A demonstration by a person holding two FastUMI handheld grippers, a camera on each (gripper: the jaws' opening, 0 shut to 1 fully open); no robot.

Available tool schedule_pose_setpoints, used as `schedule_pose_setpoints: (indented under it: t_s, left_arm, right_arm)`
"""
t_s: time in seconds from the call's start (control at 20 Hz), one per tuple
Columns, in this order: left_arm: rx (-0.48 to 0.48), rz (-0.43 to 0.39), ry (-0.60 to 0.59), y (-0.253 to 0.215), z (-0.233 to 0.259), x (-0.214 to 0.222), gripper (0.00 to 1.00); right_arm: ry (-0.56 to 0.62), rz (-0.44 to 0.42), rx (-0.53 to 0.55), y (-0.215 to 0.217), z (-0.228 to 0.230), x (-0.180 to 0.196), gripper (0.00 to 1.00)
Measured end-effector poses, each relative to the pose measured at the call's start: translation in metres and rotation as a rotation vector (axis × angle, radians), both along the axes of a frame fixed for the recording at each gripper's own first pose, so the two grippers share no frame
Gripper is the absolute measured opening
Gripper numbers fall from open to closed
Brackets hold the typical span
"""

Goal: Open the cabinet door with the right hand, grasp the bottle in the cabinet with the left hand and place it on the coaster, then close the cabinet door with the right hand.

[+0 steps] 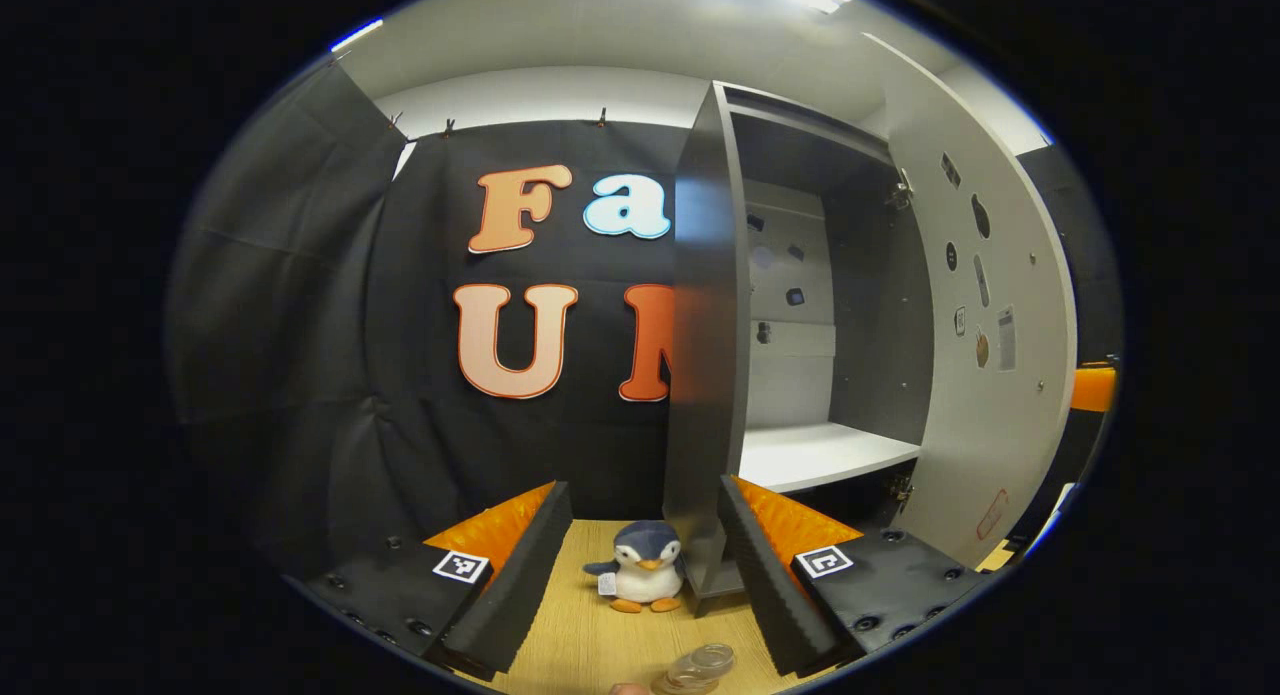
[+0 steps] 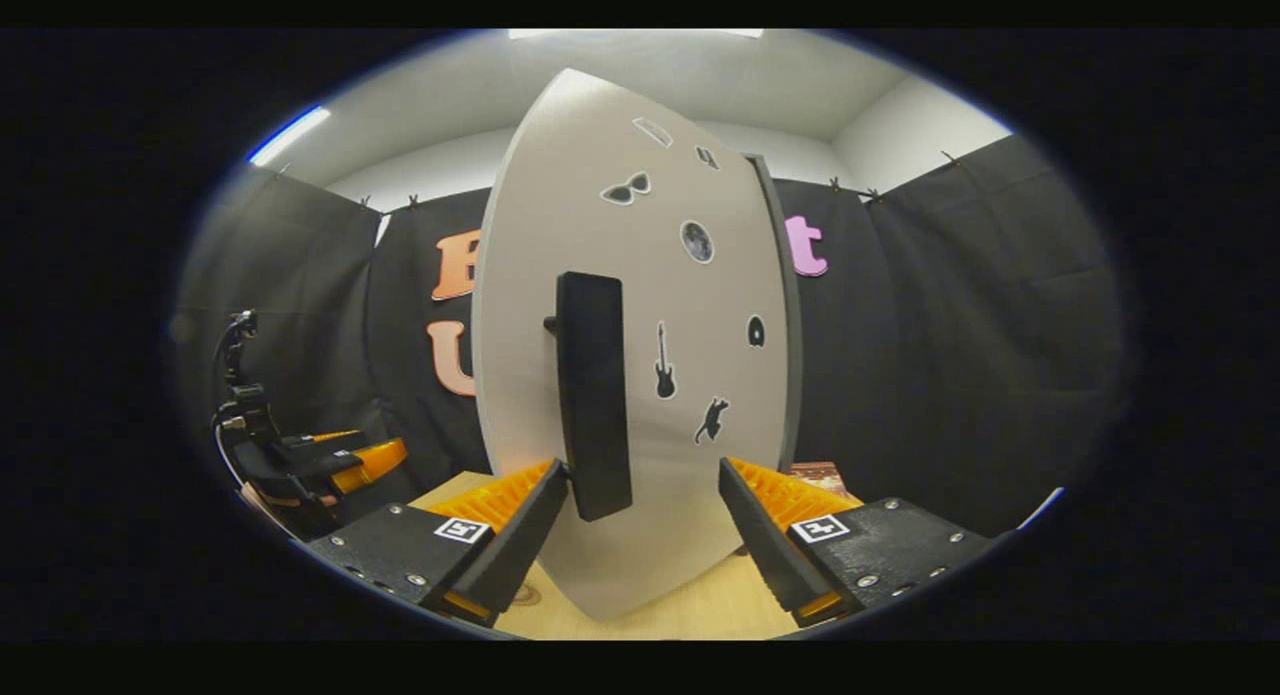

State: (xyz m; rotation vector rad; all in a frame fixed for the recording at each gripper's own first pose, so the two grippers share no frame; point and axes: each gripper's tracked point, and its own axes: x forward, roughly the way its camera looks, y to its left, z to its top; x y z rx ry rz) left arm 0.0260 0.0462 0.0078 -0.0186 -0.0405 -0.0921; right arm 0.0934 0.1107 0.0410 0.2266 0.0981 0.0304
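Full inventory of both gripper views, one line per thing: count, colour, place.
cabinet: one, grey, on the table right of centre, standing open; its shelf looks bare
cabinet door: one, light grey with small dark stickers, swung open
door handle: one, black vertical bar, on the door's front
penguin toy: one, dark blue and white with orange feet, on the table by the cabinet's foot
bottle: one, clear, at the left gripper view's bottom edge; too cut off to tell how it rests
table: one, light wood
left gripper: open, holding nothing
right gripper: open, handle just ahead between the fingers, not gripped
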Motion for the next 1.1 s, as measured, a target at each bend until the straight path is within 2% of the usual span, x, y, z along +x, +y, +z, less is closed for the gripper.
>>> schedule_pose_setpoints:
  t_s: [0.15,0.45,0.75,0.95,1.1]
  left_arm:
    - [-0.002,0.008,-0.006,0.013,0.000,0.007,0.95]
    - [-0.032,0.012,0.006,0.036,-0.010,0.022,0.96]
    - [-0.028,-0.012,0.004,0.041,-0.013,0.045,0.96]
    - [-0.026,-0.045,0.016,0.035,-0.024,0.050,0.95]
    - [-0.048,-0.080,0.039,0.031,-0.034,0.055,0.96]
  right_arm:
    - [-0.023,0.021,-0.028,0.027,0.005,0.032,0.94]
    - [-0.035,0.001,-0.068,0.065,0.005,0.079,0.94]
    - [-0.023,-0.011,-0.012,0.073,-0.005,0.113,0.95]
    - [-0.035,-0.029,-0.050,0.082,-0.004,0.133,0.95]
    - [-0.022,-0.051,-0.032,0.088,-0.009,0.150,0.95]
